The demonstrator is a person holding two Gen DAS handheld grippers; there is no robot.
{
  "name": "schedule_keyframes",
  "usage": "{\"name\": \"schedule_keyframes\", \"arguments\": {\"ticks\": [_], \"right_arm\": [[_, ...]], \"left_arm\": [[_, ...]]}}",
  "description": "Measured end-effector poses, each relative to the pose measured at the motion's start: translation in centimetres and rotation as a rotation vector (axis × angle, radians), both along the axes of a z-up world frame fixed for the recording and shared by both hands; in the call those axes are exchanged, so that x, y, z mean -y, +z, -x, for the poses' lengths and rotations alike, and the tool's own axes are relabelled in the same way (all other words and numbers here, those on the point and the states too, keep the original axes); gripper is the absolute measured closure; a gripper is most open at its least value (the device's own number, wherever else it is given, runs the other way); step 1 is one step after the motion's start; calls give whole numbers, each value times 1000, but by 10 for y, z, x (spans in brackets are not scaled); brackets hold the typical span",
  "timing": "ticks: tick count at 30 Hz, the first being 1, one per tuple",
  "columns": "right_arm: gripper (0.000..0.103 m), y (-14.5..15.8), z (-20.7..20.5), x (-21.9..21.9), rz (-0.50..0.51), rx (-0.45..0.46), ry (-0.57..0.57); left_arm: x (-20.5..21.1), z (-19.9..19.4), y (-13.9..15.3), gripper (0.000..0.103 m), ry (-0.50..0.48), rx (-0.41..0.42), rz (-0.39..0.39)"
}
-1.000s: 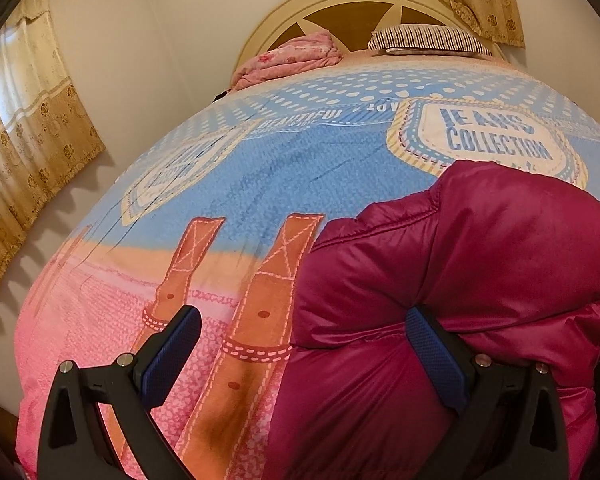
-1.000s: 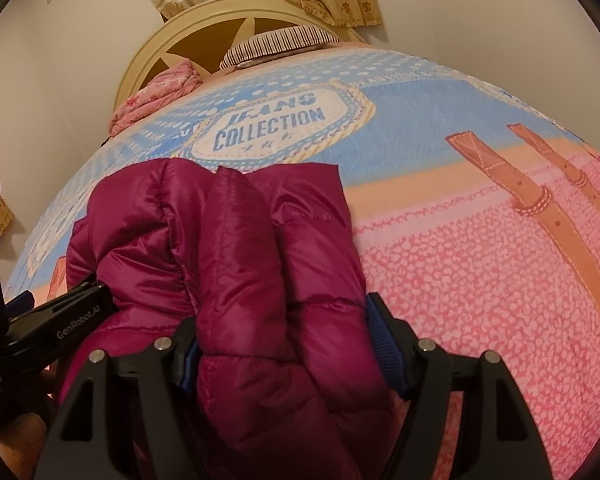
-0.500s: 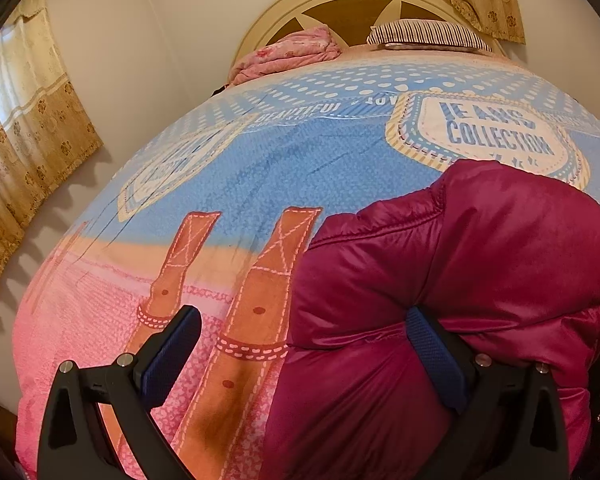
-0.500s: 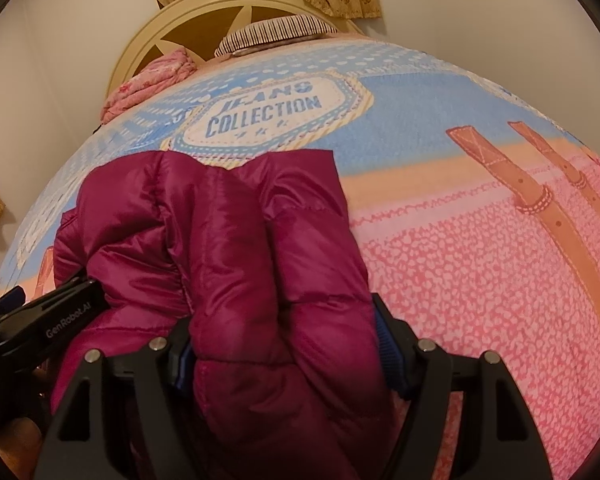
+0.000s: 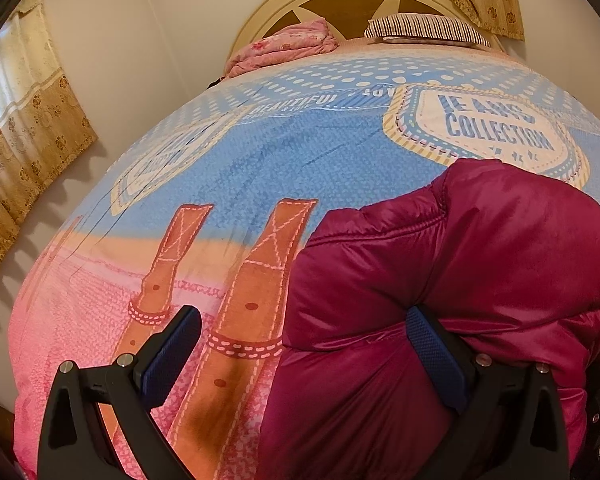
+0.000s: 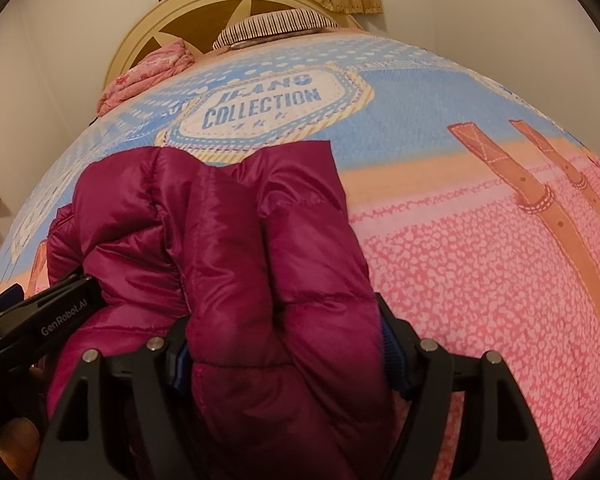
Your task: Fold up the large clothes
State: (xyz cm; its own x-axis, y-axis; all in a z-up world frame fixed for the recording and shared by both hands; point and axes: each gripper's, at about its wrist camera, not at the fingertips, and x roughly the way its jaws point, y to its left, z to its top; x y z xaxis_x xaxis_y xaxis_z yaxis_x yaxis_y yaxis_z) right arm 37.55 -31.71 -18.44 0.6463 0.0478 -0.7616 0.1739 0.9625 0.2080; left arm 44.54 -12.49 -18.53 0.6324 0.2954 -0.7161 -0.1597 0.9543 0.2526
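A magenta puffer jacket [image 5: 480, 264] lies bunched on the bed; it also shows in the right wrist view [image 6: 236, 248]. My left gripper [image 5: 300, 356] is open at the jacket's left edge: its right finger [image 5: 436, 356] presses into a fold, its left finger [image 5: 168, 356] stands free over the bedspread. My right gripper [image 6: 284, 356] has a thick fold of the jacket between its fingers, both pads pressed against the fabric. The left gripper's body [image 6: 60, 312] shows at the jacket's left in the right wrist view.
The bed has a pink and blue "Jeans Collection" bedspread [image 5: 280, 152]. A pink folded blanket [image 5: 284, 48] and a striped pillow [image 5: 424, 28] lie by the round headboard [image 6: 204, 12]. Curtains [image 5: 28, 120] hang at the left wall.
The right gripper has pushed forward with the jacket fold, and the jacket sits a little farther up the bed. The left gripper has barely moved.
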Motion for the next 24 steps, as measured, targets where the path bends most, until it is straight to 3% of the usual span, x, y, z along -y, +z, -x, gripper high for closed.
{"name": "schedule_keyframes", "arguments": {"ticks": [5,8,13,16,19,21,24], "right_arm": [[29,1,0,0,2,1,2],[26,12,5,4,12,9,-4],[19,78,31,-1,109,221,-50],[21,97,21,-22,113,253,19],[46,78,-6,-34,71,187,68],[46,61,-19,-32,57,157,78],[45,35,-28,-17,24,93,54]], "left_arm": [[0,0,1,1,-1,1,-3],[-7,4,15,1,-9,-7,40],[-33,14,64,1,16,103,203],[-34,0,69,1,22,93,239],[-22,-19,45,1,23,28,167],[-19,-27,26,1,29,-13,134],[-24,-27,16,1,46,-2,183]]}}
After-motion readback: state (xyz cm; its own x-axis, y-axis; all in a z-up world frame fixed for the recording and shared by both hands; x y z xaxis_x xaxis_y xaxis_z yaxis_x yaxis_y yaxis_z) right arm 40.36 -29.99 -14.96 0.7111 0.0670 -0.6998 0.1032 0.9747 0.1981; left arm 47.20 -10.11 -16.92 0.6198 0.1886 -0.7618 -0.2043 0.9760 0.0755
